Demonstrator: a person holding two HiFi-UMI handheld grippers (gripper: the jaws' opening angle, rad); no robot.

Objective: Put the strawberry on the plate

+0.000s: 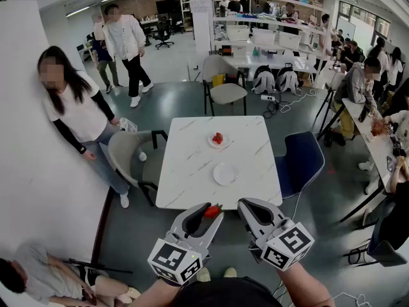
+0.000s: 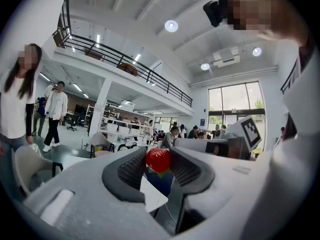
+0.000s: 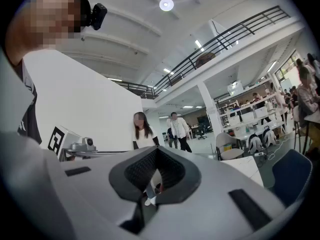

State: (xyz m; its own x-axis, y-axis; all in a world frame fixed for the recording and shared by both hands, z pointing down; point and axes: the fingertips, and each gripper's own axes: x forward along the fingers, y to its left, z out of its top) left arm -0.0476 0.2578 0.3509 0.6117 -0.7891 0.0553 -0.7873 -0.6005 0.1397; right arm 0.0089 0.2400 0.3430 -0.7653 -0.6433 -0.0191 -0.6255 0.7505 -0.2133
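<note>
Red strawberry (image 2: 158, 160) pinched in left gripper (image 1: 213, 210), low centre | right gripper (image 1: 245, 204) closed, empty | step: carry | next: reach forward, lower over empty round white plate (image 1: 225, 173), release

There is one table (image 1: 185, 171) with two plates on it, a far plate (image 1: 210, 143) and a near plate (image 1: 225, 173). One strawberry (image 1: 212, 211) shows plainly. The red fruit (image 1: 218, 138) on the far plate is too small to count. There are two grippers, the left gripper (image 1: 206, 213) and the right gripper (image 1: 254, 208). Three chairs stand round the table: a grey chair (image 1: 124, 152), a blue chair (image 1: 300, 162) and a beige chair (image 1: 227, 93). Four people are on the left: one by the wall (image 1: 70, 107), one on the floor (image 1: 38, 277) and two farther back (image 1: 124, 37). Those at the desks on the right cannot be counted surely.
</note>
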